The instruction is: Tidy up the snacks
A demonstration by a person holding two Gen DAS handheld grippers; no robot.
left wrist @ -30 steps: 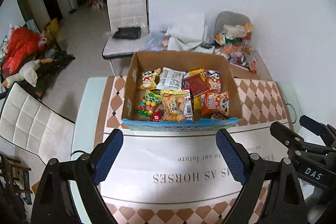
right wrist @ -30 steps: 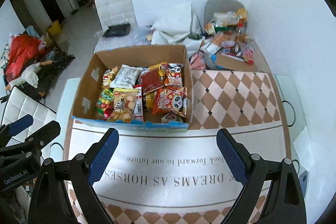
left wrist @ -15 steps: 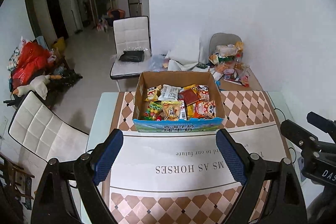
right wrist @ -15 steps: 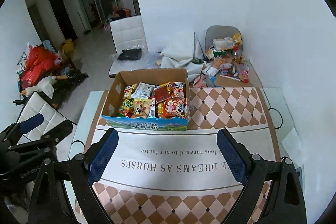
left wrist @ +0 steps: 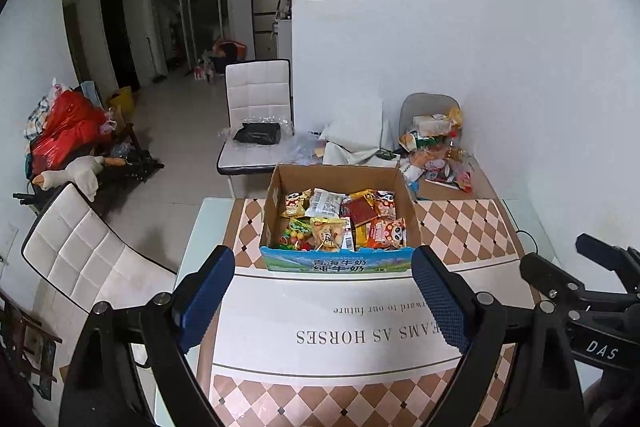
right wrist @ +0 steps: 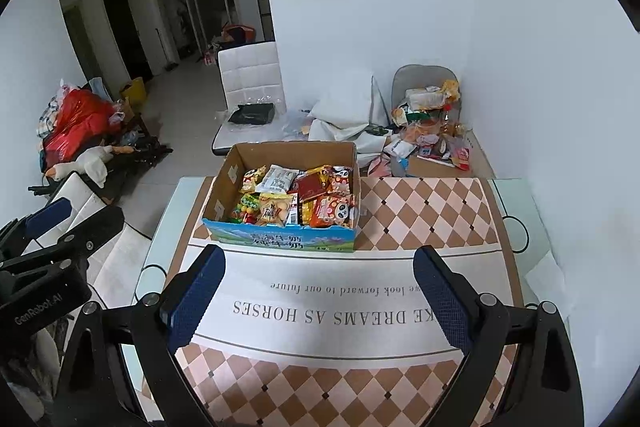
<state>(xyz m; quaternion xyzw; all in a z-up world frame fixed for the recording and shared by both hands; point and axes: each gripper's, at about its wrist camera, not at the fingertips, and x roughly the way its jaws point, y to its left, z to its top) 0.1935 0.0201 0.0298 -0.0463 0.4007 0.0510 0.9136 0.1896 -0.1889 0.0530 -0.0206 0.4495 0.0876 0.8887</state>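
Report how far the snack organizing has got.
Done: the snack packets all sit inside the cardboard box on the table; none lie loose on the tablecloth. In hand: nothing. The left gripper and the right gripper are both open and empty, held above the table short of the box. Left: nothing obvious on the table; whether the packets need sorting inside the box cannot be told.

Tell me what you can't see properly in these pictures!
- Snacks at the bottom of the cardboard box: covered by the packets on top, both views.
- Tablecloth lettering: left view cuts it at the open left tongs.
- Pile on the grey chair: too small to name.
- Right tongs: open, empty.
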